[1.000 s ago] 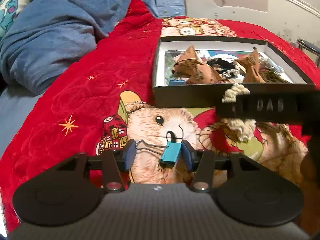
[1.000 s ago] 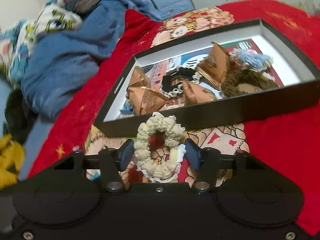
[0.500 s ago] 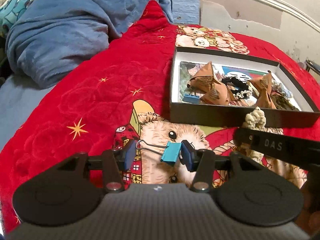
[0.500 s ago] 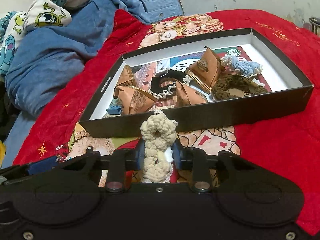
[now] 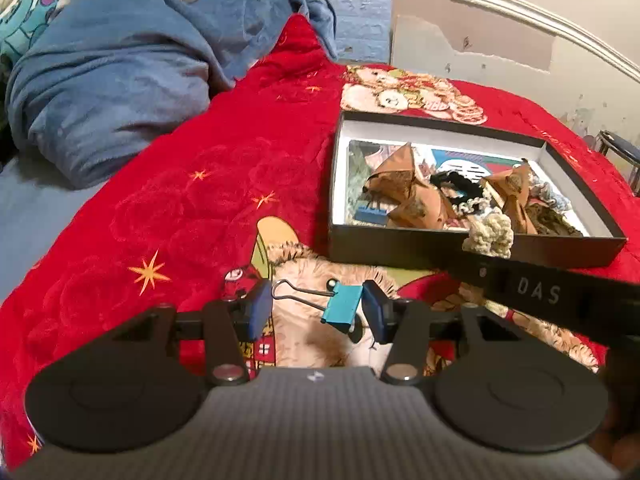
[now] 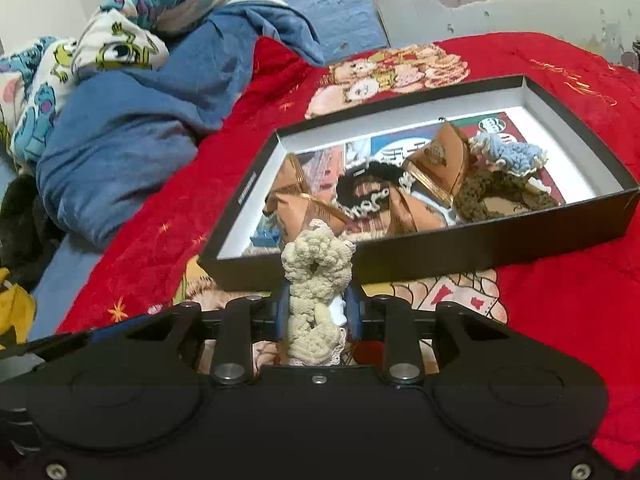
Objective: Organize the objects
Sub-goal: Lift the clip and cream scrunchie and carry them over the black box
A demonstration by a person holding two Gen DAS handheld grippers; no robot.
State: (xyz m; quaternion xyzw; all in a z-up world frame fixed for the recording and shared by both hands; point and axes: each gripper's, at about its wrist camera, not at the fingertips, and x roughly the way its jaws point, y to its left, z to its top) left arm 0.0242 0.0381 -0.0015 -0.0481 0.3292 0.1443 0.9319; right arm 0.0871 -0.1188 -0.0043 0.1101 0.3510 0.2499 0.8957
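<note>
My left gripper (image 5: 316, 312) is shut on a blue binder clip (image 5: 342, 307), its wire handles pointing left, held above the red blanket. My right gripper (image 6: 318, 312) is shut on a cream crocheted scrunchie (image 6: 318, 268) and holds it up just before the near wall of a black box (image 6: 500, 246). The scrunchie (image 5: 490, 234) and the right gripper's black side also show in the left wrist view, in front of the box (image 5: 400, 250). The box holds brown paper pyramids (image 6: 436, 158), a black scrunchie (image 6: 368, 192), a brown one (image 6: 492, 196) and a light blue one (image 6: 508, 154).
A red blanket (image 5: 180, 208) with a bear print covers the bed. A blue quilt (image 6: 132, 132) and a cartoon-print pillow (image 6: 120, 46) lie at the back left. A wall (image 5: 480, 40) stands behind the bed. A stool (image 5: 620, 152) shows at the far right.
My right gripper has closed on the cream scrunchie and lifted it toward the box. My left gripper has risen and drawn back with the binder clip held.
</note>
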